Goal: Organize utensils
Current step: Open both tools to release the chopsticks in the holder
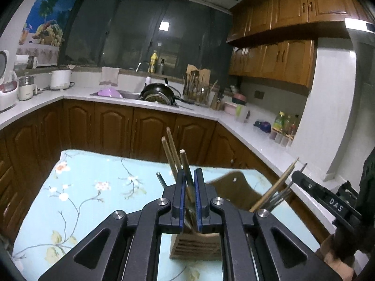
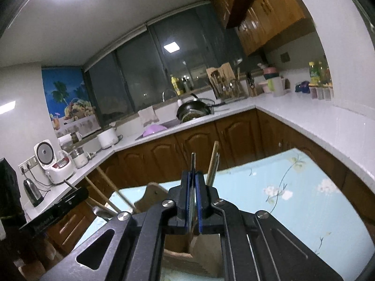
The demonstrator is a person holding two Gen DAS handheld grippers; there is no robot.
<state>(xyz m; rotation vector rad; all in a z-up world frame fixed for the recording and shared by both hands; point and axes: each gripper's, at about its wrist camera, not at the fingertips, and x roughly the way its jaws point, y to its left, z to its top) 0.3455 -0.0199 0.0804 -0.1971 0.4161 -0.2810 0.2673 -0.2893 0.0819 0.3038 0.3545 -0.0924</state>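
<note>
Blue-padded left gripper is seen clamped on a dark-handled utensil, directly over the wooden holder on the floral table. Right gripper is likewise pinched shut on a thin metal utensil. Both long axes run near upright, handles toward 12 o'clock, working ends toward the holder at 6. Wooden chopsticks already stand at 11 o'clock, more at 3. Task is judged well along; both held pieces remain to be seated and released.
</note>
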